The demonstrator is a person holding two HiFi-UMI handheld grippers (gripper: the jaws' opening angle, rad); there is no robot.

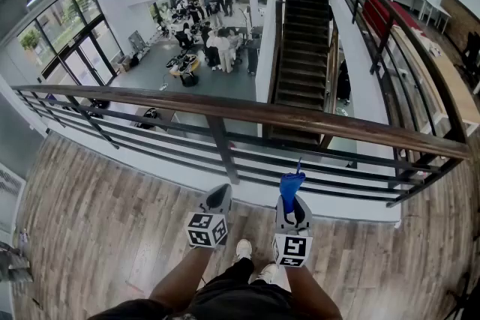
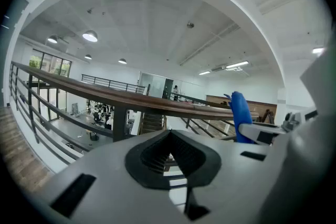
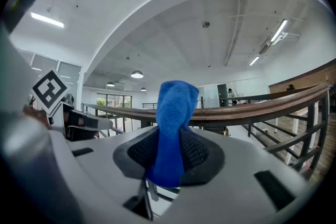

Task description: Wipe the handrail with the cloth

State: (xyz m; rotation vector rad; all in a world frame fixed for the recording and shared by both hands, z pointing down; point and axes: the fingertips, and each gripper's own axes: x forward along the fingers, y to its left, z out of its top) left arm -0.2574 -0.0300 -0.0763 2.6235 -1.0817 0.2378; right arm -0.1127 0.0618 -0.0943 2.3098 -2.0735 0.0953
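Note:
A dark wooden handrail (image 1: 247, 112) runs across the head view on black metal posts, above a lower floor. My right gripper (image 1: 292, 200) is shut on a blue cloth (image 1: 291, 184) that sticks up from its jaws, a short way below the rail and apart from it. In the right gripper view the cloth (image 3: 173, 128) stands pinched between the jaws with the handrail (image 3: 252, 110) beyond. My left gripper (image 1: 218, 198) is beside the right one, shut with nothing in it (image 2: 169, 153); the handrail (image 2: 121, 97) passes ahead, and the cloth (image 2: 241, 115) shows at its right.
Black horizontal bars (image 1: 247, 161) fill the railing under the handrail. A staircase (image 1: 301, 41) drops to a lower floor where several people (image 1: 214, 37) stand. I stand on wooden flooring (image 1: 97, 228); a side railing (image 1: 420, 64) runs off to the right.

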